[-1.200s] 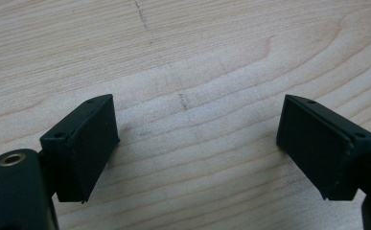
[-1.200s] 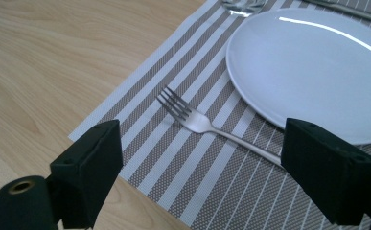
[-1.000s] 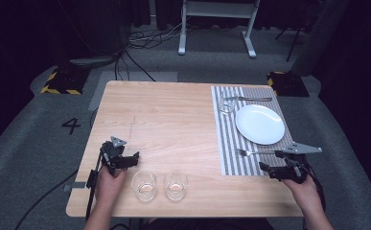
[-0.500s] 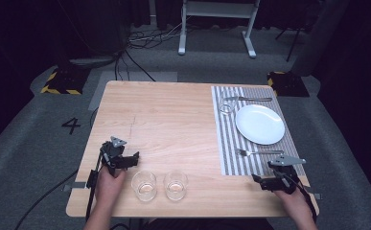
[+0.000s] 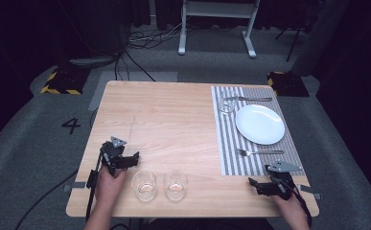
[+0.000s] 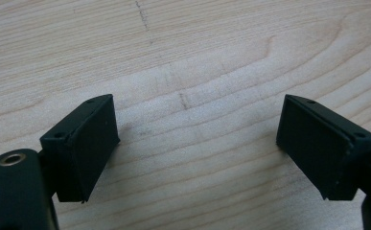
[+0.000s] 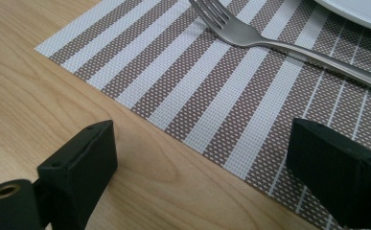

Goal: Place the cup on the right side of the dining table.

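The left gripper (image 5: 136, 157) rests agape and empty on the table (image 5: 173, 120). Just right, two glasses (image 5: 144, 185) wait untouched near the front edge. The placemat (image 5: 228, 143) already holds plate (image 5: 260, 124), fork (image 5: 260, 152) and a glass. The right gripper (image 5: 254, 184), also spread empty, sits below it.

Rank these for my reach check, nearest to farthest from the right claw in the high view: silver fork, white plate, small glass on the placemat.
1. Silver fork, just beyond the right claw.
2. Round white plate, mid-placemat.
3. Small clear glass, placemat's far left corner.
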The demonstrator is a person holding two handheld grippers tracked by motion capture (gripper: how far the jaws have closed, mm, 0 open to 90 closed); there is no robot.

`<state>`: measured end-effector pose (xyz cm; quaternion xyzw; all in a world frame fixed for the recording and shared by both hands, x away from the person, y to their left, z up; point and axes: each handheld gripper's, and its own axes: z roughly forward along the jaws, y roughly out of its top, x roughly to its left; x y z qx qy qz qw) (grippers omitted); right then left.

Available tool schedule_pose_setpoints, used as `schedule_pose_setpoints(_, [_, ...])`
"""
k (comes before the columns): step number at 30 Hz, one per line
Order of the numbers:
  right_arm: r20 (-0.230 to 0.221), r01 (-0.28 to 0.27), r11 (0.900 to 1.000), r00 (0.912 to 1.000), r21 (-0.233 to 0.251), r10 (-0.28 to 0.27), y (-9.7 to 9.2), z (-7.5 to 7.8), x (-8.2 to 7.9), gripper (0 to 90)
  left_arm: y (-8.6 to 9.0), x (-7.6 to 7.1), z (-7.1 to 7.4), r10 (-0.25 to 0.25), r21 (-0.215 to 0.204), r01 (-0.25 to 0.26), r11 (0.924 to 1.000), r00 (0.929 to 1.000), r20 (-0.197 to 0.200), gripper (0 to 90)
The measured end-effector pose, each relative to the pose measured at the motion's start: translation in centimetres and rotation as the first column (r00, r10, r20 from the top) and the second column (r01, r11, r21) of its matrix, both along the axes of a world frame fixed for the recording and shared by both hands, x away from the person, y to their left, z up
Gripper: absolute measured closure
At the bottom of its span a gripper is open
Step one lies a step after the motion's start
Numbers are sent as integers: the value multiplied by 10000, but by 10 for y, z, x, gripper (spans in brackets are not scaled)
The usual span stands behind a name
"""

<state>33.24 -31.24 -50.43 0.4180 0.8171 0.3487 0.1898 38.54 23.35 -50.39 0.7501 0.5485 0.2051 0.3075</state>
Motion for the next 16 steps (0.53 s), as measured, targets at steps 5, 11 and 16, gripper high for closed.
schedule_pose_setpoints(5, [-5,-41,10000,10000,14,41,0,0,0,108,0,0,0,-2,4,2,10000,10000,-3,145])
schedule_pose_setpoints(11, [-2,29,10000,10000,11,-29,0,0,-1,107,0,0,0,5,1,-5,10000,10000,-2,145])
schedule_pose_setpoints(16, [-22,7,10000,10000,15,-7,0,0,0,100,0,0,0,5,3,-5,10000,10000,-2,145])
